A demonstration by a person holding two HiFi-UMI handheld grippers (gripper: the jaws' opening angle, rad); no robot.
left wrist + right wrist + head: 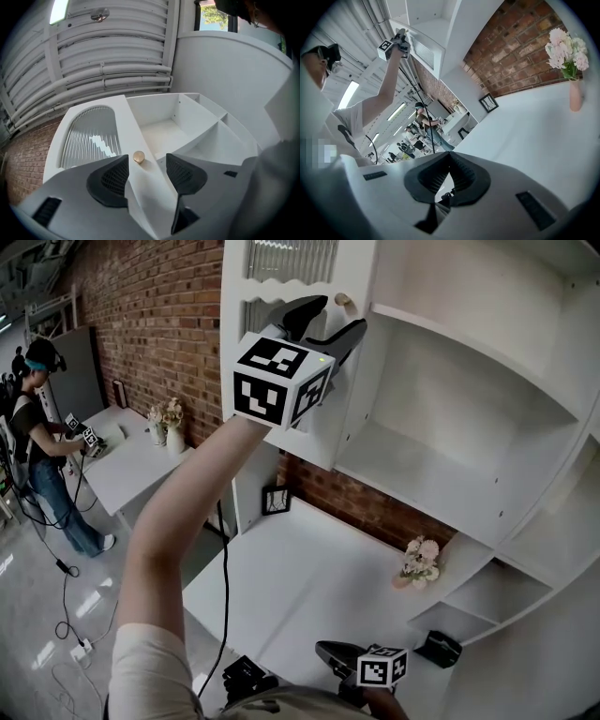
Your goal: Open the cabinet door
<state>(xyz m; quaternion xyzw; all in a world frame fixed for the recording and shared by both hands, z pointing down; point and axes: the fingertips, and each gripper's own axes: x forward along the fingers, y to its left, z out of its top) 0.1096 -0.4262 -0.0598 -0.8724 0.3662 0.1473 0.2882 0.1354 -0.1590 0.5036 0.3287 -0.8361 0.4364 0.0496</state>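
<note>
left gripper (339, 315) is up high at the cabinet door (232, 296), arm stretched overhead. its jaws stand wide apart, and in the left gripper view (147, 177) the white edge of the door runs right up between the two black pads (110, 180). neither pad is squeezing it. the little brass knob (138, 157) sits just past the tips, bare, nothing on it. in the head view that knob (344, 301) pokes out beside the upper jaw.

the door is swung open. its ribbed glass panel (89, 136) lies to the left of the jaws, and the bare white shelves (164, 131) show to the right of its edge. the head view agrees: shelves (450, 352) in plain sight beside the door.

down low, the right gripper (336, 652) hangs over the white table (309, 587). its jaws are pressed together in the right gripper view (449, 161), with nothing caught in them.

on the table a vase of pale flowers (419, 563) stands near the cabinet's lower corner, and a small black frame (276, 500) leans back by the brick wall (141, 315). off to the left another person (42, 427) stands at a separate white table.
</note>
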